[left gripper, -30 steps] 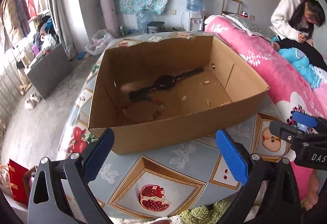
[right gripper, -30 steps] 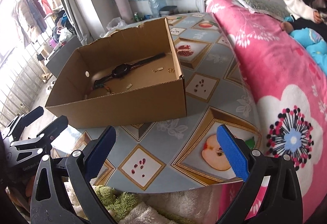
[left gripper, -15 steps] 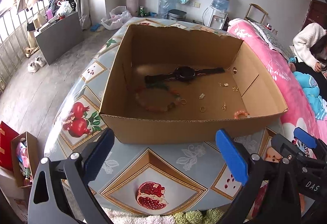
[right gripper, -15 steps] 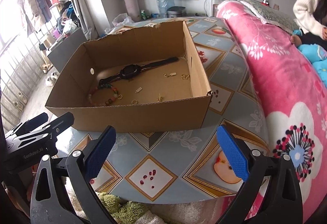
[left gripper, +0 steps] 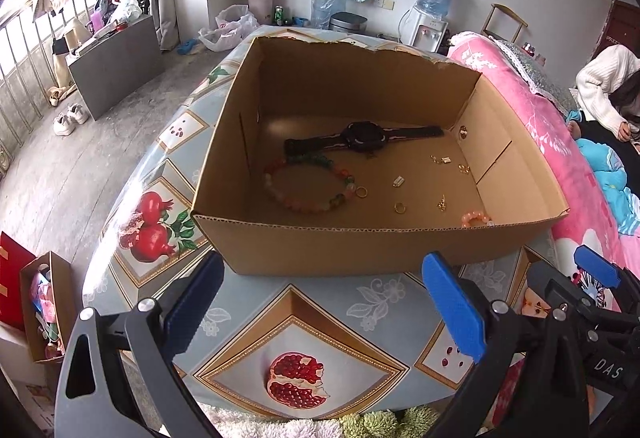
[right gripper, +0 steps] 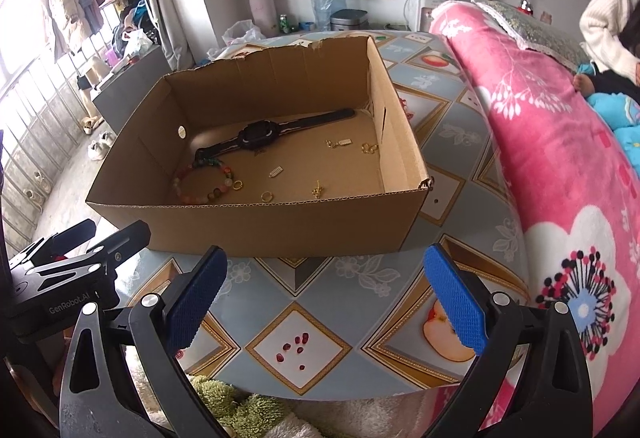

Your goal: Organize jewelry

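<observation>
An open cardboard box [left gripper: 304, 250] [right gripper: 280, 226] stands on the table. Inside lie a black watch [left gripper: 364, 136] [right gripper: 260, 136], a multicolour bead bracelet [left gripper: 308, 184] [right gripper: 204, 184], a small orange bead bracelet [left gripper: 476, 219], gold rings [left gripper: 400, 207] [right gripper: 267, 196] and several small gold pieces [left gripper: 440, 159] [right gripper: 340, 143]. My left gripper [left gripper: 324, 302] is open and empty, in front of the box's near wall. My right gripper [right gripper: 324, 290] is open and empty, also in front of the box.
The table has a fruit-patterned cloth [left gripper: 296, 326] [right gripper: 304, 334]. A pink flowered blanket [right gripper: 552, 142] lies to the right, with a seated person [left gripper: 608, 86] behind it. Fluffy green and white fabric [right gripper: 224, 402] lies at the table's near edge. A small box [left gripper: 44, 302] stands on the floor, left.
Both grippers have risen and tilted, so the views now look down into the box and show its contents. Both stay open.
</observation>
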The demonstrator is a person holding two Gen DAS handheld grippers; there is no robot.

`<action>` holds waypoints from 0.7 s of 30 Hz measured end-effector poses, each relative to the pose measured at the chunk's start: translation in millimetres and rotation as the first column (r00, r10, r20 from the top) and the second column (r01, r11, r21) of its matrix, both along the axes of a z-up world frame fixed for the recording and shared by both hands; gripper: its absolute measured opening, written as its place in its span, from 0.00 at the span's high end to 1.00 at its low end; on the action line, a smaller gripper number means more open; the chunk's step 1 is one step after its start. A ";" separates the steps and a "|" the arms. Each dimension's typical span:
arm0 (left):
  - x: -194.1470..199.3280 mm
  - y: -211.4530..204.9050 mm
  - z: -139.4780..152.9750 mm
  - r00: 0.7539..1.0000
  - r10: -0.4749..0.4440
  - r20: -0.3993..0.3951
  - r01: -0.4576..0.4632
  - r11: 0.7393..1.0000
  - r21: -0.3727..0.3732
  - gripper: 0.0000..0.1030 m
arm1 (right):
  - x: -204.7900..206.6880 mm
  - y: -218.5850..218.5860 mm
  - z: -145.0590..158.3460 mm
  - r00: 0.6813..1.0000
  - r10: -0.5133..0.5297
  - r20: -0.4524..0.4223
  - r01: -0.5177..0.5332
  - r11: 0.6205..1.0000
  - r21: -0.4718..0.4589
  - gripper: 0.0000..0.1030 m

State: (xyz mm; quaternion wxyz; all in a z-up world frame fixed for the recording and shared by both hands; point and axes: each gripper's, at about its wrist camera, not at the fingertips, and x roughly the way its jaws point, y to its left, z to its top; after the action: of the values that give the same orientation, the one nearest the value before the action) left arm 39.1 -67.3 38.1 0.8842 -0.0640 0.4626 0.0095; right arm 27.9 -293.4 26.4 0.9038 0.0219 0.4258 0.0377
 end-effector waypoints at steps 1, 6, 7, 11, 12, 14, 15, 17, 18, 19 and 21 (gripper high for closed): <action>0.5 0.0 -0.5 1.000 0.000 -0.001 0.000 1.000 -0.001 0.05 | 0.1 0.0 0.0 1.000 0.000 0.000 0.000 1.000 -0.001 0.08; 0.6 -1.3 -1.6 1.000 -0.001 -0.004 0.001 1.000 0.001 0.05 | 1.1 0.2 -1.7 1.000 0.002 -0.005 -0.002 1.000 -0.002 0.08; 0.7 -1.4 -1.7 1.000 -0.002 -0.005 0.002 1.000 0.000 0.05 | 1.7 0.5 -2.0 1.000 0.003 -0.006 -0.003 1.000 -0.002 0.08; 1.0 -1.7 -3.3 1.000 -0.003 -0.010 0.003 1.000 -0.002 0.05 | 2.9 1.2 -2.7 1.000 0.007 -0.010 -0.007 1.000 -0.003 0.08; 1.0 -1.8 -3.9 1.000 -0.003 -0.012 0.003 1.000 -0.002 0.05 | 2.7 1.1 -2.9 1.000 0.007 -0.011 -0.007 1.000 -0.003 0.08; 1.1 -2.1 -4.8 1.000 -0.005 -0.014 0.005 1.000 -0.002 0.05 | 2.3 1.0 -3.1 1.000 0.007 -0.011 -0.008 1.000 -0.004 0.08; 1.3 -2.3 -5.0 1.000 -0.005 -0.015 0.005 1.000 -0.002 0.05 | 2.3 1.5 -3.1 1.000 0.008 -0.012 -0.008 1.000 -0.005 0.08; 1.2 -2.6 -5.1 1.000 -0.005 -0.015 0.005 1.000 -0.002 0.05 | 2.3 1.9 -3.6 1.000 0.009 -0.014 -0.009 1.000 -0.007 0.08; 1.1 -2.7 -5.2 1.000 -0.005 -0.015 0.005 1.000 -0.002 0.05 | 2.3 1.6 -3.8 1.000 0.009 -0.015 -0.009 1.000 -0.006 0.08; 1.2 -2.7 -5.2 1.000 -0.005 -0.015 0.005 1.000 -0.002 0.05 | 2.3 1.7 -3.9 1.000 0.009 -0.016 -0.009 1.000 -0.006 0.08; 1.3 -2.9 -5.6 1.000 -0.005 -0.019 0.005 1.000 -0.002 0.05 | 2.2 1.7 -4.0 1.000 0.008 -0.016 -0.008 1.000 -0.006 0.08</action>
State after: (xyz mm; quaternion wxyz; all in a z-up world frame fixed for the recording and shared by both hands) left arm 40.5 -70.2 32.5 0.8798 -0.0637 0.4711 0.0074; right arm 30.1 -291.7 22.3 0.9002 0.0175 0.4332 0.0399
